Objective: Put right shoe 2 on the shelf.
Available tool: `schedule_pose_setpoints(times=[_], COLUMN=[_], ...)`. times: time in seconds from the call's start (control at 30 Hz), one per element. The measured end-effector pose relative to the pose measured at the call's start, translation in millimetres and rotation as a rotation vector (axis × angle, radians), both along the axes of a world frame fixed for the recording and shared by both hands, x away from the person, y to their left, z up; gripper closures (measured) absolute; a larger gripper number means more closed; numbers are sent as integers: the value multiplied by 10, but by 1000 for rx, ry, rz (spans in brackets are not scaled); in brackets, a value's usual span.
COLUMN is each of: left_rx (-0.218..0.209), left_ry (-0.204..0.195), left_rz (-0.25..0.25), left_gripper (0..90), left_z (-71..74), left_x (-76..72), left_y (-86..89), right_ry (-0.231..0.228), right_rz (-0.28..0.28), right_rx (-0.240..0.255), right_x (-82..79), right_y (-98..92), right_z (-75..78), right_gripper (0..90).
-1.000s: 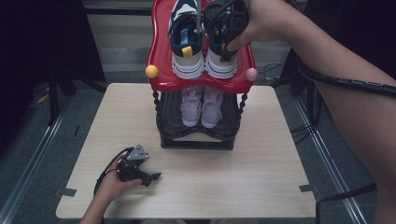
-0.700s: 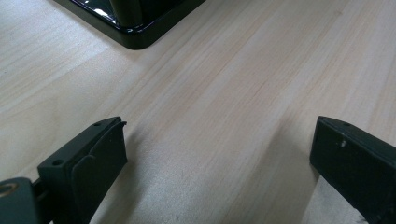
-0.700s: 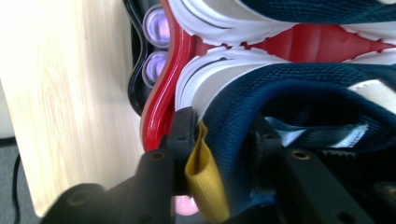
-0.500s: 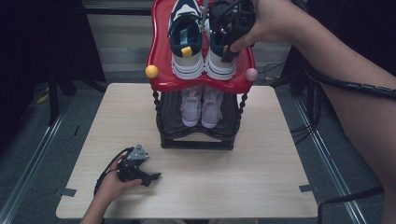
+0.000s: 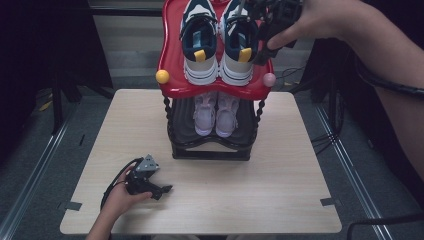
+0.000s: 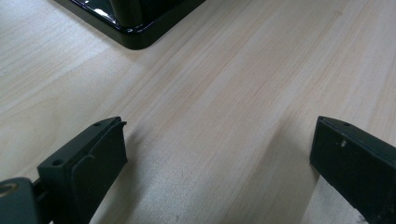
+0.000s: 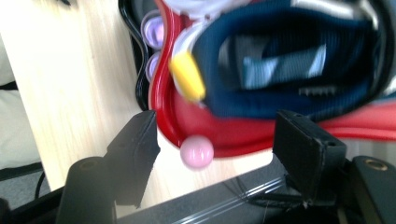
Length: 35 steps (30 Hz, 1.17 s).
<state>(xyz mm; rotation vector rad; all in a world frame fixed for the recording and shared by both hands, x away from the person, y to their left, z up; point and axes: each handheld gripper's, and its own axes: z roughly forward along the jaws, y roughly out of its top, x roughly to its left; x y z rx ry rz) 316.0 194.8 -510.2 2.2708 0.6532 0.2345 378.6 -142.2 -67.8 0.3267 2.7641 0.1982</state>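
A pair of navy-and-white sneakers with yellow heel tabs stands on the red top shelf [image 5: 172, 65] of a shoe rack: the left sneaker [image 5: 200, 45] and the right sneaker [image 5: 239, 47]. My right gripper [image 5: 257, 50] hovers at the right sneaker's outer side. Its jaws have just been opening and nothing sits between them. In the right gripper view, the right gripper [image 7: 215, 128] stands open below the navy sneaker [image 7: 289, 70], blurred. My left gripper [image 5: 162, 190] rests on the table at the front left. In its own view, the left gripper [image 6: 219, 140] is open over bare wood.
A pair of lilac shoes [image 5: 215, 115] sits on the black lower shelf [image 5: 210, 150]. A yellow ball [image 5: 162, 76] and a pink ball [image 5: 269, 79] cap the red shelf's front corners. The wooden table [image 5: 280, 175] has free room in front of the rack. The rack's base corner [image 6: 135, 28] lies ahead of the left gripper.
My right gripper has lifted off the right sneaker and shifted right, with its jaws spreading apart. The sneaker stays on the red shelf. The left hand and gripper have not moved.
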Motion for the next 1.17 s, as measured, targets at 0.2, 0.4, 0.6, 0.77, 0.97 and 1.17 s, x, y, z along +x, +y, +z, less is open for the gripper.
schedule_pose_setpoints(times=[0.2, 0.4, 0.6, 0.77, 0.97, 1.17], left_rx=[-3, -5, -5, -5, -5, -5], left_ry=[3, 5, 5, 5, 5, 5], left_rz=[1, -2, -2, -2, -2, -2], left_gripper=[40, 41, 41, 41, 41, 41], left_z=[0, 1, 1, 1, 1, 1], left_x=[-24, -23, -23, -23, -23, -23], left_y=[12, 14, 14, 14, 14, 14], right_ry=[32, 46, 54, 63, 63, 64], right_rz=[-35, -58, -76, -94, -105, -114], right_rx=[-16, -15, -2, 6, 31, 54], right_x=[-68, -129, -195, -226, -274, -338], right_y=[-173, -335, -484, -596, -720, -818], right_z=[-21, -91, -178, -261, -356, -428], right_gripper=[282, 267, 265, 264, 262, 258])
